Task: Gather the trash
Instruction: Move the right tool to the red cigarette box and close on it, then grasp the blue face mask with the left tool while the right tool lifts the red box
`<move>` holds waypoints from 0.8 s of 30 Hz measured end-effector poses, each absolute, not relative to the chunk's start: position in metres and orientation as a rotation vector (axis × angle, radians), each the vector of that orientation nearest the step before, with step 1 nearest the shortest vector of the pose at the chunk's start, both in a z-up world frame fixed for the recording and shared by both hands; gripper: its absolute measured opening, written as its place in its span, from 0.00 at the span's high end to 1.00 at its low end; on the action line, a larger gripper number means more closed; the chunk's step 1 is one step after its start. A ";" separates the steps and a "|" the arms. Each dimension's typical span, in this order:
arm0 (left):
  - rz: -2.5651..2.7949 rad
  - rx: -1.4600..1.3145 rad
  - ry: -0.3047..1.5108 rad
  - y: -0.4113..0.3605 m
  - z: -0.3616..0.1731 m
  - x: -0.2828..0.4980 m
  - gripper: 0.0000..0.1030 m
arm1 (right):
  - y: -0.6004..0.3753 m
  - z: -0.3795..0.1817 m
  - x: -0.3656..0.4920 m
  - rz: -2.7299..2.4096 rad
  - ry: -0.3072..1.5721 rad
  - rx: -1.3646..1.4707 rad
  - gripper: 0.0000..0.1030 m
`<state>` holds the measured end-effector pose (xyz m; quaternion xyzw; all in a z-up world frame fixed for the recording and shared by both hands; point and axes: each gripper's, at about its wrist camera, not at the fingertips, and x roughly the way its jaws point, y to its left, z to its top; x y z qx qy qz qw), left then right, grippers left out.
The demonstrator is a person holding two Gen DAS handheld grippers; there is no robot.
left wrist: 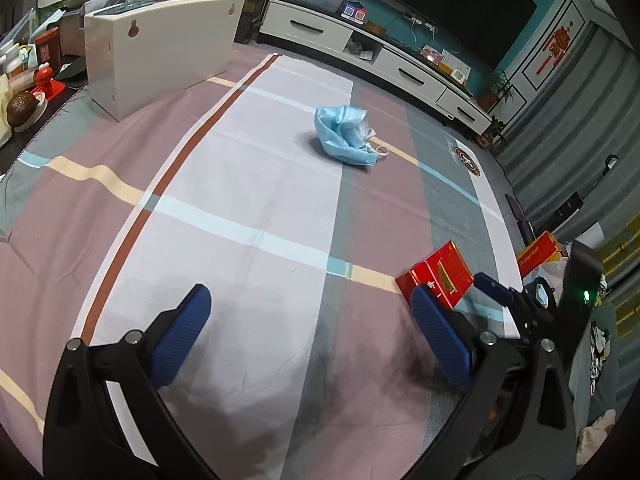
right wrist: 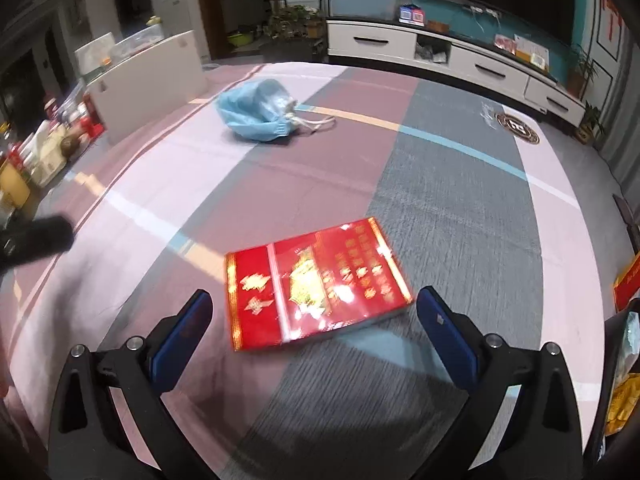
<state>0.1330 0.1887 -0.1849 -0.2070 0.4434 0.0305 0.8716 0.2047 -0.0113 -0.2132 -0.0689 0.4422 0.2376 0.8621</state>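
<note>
My right tongs (right wrist: 314, 312): spread as wide as they go, gripping nothing, tipped down over the striped cloth (right wrist: 460, 200).
Red box (right wrist: 316, 284): lying flat on the cloth just ahead of my right tongs, glossy with gold print, its near edge reaching into the gap between the blue pads (right wrist: 448, 340); neither pad presses on it.
My left tongs (left wrist: 312, 328): also wide apart and empty, over a pale stripe of the cloth.
Red box from the left view (left wrist: 436, 274): just past my left tongs' right-hand pad, with my right tongs (left wrist: 500, 292) beside it.
Blue face mask (left wrist: 346, 136): crumpled further out, mid-cloth, white ear loops trailing, well apart from both tongs.
White box (left wrist: 160, 48): standing at the cloth's far left.
TV cabinet (left wrist: 400, 68): white drawers beyond the cloth.
</note>
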 end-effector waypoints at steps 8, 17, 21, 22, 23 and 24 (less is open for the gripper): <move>0.069 -0.440 0.955 0.198 -0.193 0.132 0.03 | -0.002 -0.224 0.218 0.514 0.968 -0.164 0.03; 0.078 -0.444 0.933 0.201 -0.195 0.134 0.03 | -0.001 -0.216 0.212 0.440 0.906 -0.191 0.09; 0.090 -0.437 0.870 0.199 -0.187 0.153 0.03 | -0.015 -0.205 0.213 0.382 0.874 -0.129 0.09; 0.084 -0.434 0.857 0.199 -0.184 0.158 0.03 | -0.022 -0.201 0.216 0.350 0.857 -0.096 0.09; 0.071 -0.434 0.838 0.198 -0.181 0.167 0.03 | -0.029 -0.198 0.218 0.328 0.847 -0.068 0.09; 0.062 -0.437 0.827 0.198 -0.179 0.176 0.03 | -0.036 -0.196 0.221 0.314 0.842 -0.042 0.09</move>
